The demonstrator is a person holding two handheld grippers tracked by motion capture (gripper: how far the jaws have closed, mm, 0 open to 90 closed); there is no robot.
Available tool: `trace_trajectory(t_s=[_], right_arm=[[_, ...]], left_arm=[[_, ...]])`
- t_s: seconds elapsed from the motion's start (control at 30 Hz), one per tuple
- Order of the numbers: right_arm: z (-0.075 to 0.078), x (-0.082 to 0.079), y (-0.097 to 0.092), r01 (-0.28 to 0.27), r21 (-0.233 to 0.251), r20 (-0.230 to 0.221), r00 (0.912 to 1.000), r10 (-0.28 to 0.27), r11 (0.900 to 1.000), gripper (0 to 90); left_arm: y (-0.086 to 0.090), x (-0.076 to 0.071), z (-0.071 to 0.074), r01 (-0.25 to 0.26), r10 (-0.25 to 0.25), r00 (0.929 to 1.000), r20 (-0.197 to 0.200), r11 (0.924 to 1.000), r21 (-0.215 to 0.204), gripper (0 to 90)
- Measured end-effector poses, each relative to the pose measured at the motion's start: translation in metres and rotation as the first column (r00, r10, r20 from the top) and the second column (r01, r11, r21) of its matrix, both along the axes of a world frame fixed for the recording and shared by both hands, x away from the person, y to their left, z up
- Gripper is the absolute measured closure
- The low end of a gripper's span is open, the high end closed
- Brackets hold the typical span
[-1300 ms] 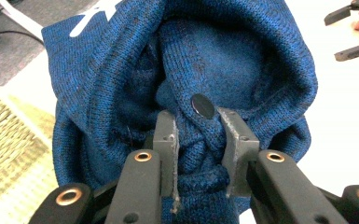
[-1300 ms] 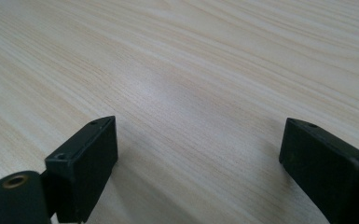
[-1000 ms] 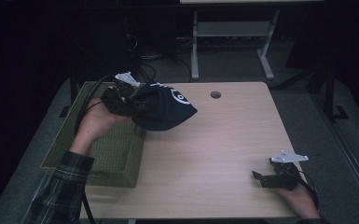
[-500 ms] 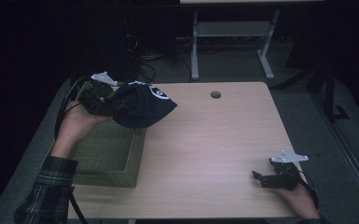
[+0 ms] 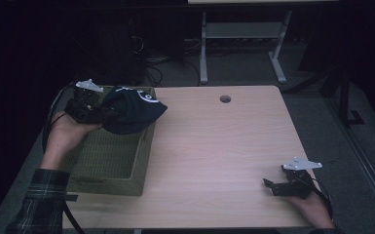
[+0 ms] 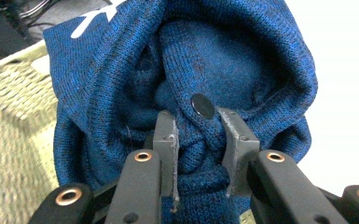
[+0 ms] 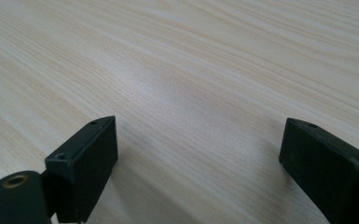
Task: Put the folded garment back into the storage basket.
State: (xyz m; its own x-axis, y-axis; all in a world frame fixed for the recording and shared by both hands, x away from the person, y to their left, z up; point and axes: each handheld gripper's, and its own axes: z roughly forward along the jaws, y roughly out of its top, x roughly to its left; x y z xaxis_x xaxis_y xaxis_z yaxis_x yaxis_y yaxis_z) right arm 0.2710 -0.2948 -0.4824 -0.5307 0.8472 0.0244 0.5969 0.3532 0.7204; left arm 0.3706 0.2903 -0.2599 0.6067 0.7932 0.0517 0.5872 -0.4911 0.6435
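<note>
Here the left gripper (image 5: 108, 113) has its jaws clamped on a bunched fold of a dark blue knitted garment with white lettering (image 5: 131, 109), pinching the fabric just below a small dark round button (image 6: 202, 105). The garment bulges out ahead of the jaws, held above the far end of a woven olive-green rectangular basket (image 5: 108, 161). The right gripper (image 5: 269, 185) rests low on the pale wooden table (image 5: 214, 146), jaws spread wide apart with bare wood between them.
</note>
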Motion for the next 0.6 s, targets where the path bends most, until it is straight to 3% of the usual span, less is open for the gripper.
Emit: trace_trajectory(t_s=[0.27,0.6], right_arm=[[0.000,0.000,0.000,0.000,0.000,0.000,1.0000,0.000,1.0000,11.0],[0.000,0.000,0.000,0.000,-0.001,0.000,1.0000,0.000,1.0000,11.0]], left_arm=[[0.022,0.003,-0.014,-0.071,0.071,0.9974,-0.008,0.9974,0.005,69.9],[0.047,0.004,-0.034,-0.157,0.158,0.9871,-0.028,0.9874,0.019,69.9]])
